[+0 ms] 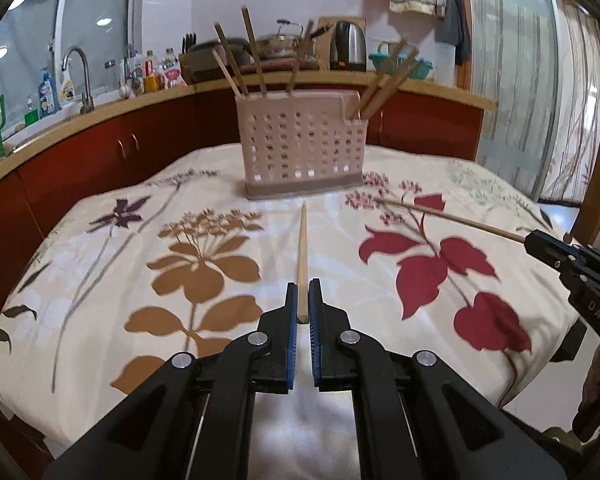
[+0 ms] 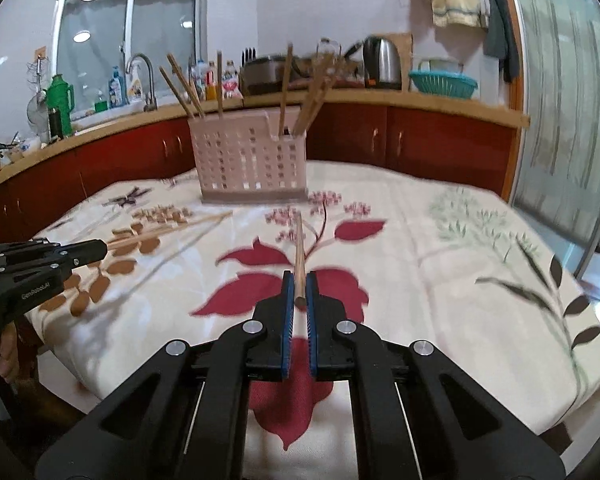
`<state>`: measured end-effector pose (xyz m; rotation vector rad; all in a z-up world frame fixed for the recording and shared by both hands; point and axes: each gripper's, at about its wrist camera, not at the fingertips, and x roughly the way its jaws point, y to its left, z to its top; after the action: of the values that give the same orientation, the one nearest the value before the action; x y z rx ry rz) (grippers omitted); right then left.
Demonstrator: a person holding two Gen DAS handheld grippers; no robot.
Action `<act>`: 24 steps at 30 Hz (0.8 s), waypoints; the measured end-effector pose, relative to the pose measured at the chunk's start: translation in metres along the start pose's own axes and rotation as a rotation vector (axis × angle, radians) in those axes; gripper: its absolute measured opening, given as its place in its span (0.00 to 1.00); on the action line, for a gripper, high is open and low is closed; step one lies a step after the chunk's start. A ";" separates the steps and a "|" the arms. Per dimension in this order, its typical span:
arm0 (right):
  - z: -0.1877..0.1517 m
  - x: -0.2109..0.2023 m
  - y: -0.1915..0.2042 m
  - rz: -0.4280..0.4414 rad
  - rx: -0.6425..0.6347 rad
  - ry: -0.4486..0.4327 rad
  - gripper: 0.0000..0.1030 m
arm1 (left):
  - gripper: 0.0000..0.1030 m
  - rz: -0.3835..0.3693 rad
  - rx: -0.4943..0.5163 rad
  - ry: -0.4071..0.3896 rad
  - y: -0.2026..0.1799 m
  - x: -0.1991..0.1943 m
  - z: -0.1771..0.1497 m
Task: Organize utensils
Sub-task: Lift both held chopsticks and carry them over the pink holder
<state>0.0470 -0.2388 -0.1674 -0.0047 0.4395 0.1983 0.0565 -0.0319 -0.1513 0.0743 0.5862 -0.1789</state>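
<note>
A pink perforated utensil holder (image 1: 302, 144) stands upright at the table's far middle, with several wooden chopsticks leaning in it; it also shows in the right wrist view (image 2: 249, 160). My left gripper (image 1: 303, 288) is shut on a pale wooden chopstick (image 1: 302, 248) that points toward the holder above the cloth. My right gripper (image 2: 299, 280) is shut on a browner chopstick (image 2: 299, 248), also pointing toward the holder. Each gripper shows in the other's view: the right gripper (image 1: 534, 240) with its chopstick (image 1: 452, 218), the left gripper (image 2: 100, 248) with its chopstick (image 2: 168, 228).
The table carries a floral cloth (image 1: 204, 264). Behind it runs a kitchen counter (image 1: 100, 108) with a faucet (image 1: 80, 76), bottles, a kettle (image 1: 348, 46) and a teal basket (image 2: 444, 82). A glass door (image 2: 560, 100) stands at the right.
</note>
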 end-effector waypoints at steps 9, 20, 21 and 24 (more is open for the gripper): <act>0.030 -0.025 0.002 0.006 -0.009 -0.088 0.06 | 0.06 0.005 -0.010 -0.091 0.006 -0.030 0.020; 0.058 -0.042 0.003 0.021 0.000 -0.154 0.06 | 0.06 0.006 -0.018 -0.158 0.011 -0.056 0.042; 0.061 -0.043 0.004 0.024 0.002 -0.158 0.06 | 0.06 0.005 -0.020 -0.159 0.011 -0.057 0.043; 0.066 -0.045 0.004 0.026 0.002 -0.168 0.06 | 0.06 -0.006 -0.036 -0.158 0.014 -0.063 0.050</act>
<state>0.0343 -0.2402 -0.0881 0.0192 0.2722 0.2217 0.0350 -0.0148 -0.0740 0.0231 0.4315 -0.1780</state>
